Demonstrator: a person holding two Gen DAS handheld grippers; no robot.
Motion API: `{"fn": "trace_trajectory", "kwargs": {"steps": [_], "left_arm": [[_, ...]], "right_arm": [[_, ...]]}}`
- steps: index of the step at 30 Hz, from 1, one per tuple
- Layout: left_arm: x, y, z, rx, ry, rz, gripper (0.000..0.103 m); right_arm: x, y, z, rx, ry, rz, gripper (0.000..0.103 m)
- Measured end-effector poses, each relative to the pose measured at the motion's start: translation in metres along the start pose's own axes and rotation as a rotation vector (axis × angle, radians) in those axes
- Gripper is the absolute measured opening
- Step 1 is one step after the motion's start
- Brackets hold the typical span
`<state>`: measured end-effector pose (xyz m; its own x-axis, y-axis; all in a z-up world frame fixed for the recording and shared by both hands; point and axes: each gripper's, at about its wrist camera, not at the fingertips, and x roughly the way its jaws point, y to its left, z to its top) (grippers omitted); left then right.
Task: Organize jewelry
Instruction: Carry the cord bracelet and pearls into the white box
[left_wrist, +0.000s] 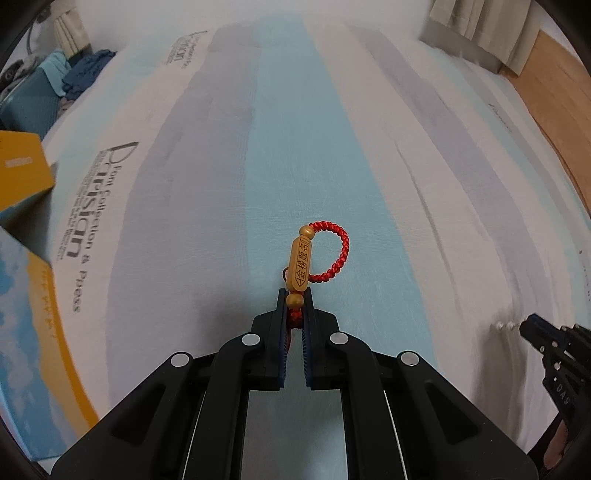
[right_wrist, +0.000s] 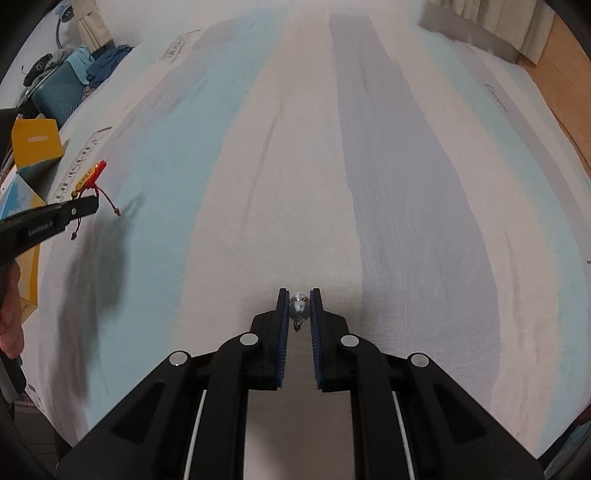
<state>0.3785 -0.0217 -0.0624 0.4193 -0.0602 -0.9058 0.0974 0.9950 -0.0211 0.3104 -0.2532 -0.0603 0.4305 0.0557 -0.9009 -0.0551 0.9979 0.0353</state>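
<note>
My left gripper (left_wrist: 295, 301) is shut on a red braided cord bracelet (left_wrist: 314, 254) with a long wooden bead and two round wooden beads. It holds the bracelet above the striped bedsheet. The bracelet (right_wrist: 89, 178) and the left gripper (right_wrist: 86, 205) also show at the left in the right wrist view, with loose cord ends hanging down. My right gripper (right_wrist: 298, 301) is shut on a silvery bead piece (right_wrist: 298, 308) just above the sheet. The right gripper (left_wrist: 526, 325) shows at the lower right in the left wrist view, with two small pale beads (left_wrist: 505, 325) at its tips.
An open yellow and blue box (left_wrist: 26, 236) stands at the left edge of the bed; it also shows in the right wrist view (right_wrist: 33, 147). A teal suitcase with clothes (right_wrist: 62, 88) is at the far left. Wooden floor (left_wrist: 554, 92) lies to the right.
</note>
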Motion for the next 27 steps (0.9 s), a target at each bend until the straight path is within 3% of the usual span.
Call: {"fn": "trace_trajectory", "kwargs": {"steps": [10, 27], "left_arm": [[-0.045, 0.032, -0.020, -0.023, -0.036, 0.025, 0.005], [-0.143, 0.136, -0.061, -0.157, -0.124, 0.102, 0.005]], "right_arm": [[-0.030, 0.043, 0.012, -0.017, -0.044, 0.053, 0.010], [-0.092, 0.190, 0.025, -0.171, -0.145, 0.144, 0.010]]}}
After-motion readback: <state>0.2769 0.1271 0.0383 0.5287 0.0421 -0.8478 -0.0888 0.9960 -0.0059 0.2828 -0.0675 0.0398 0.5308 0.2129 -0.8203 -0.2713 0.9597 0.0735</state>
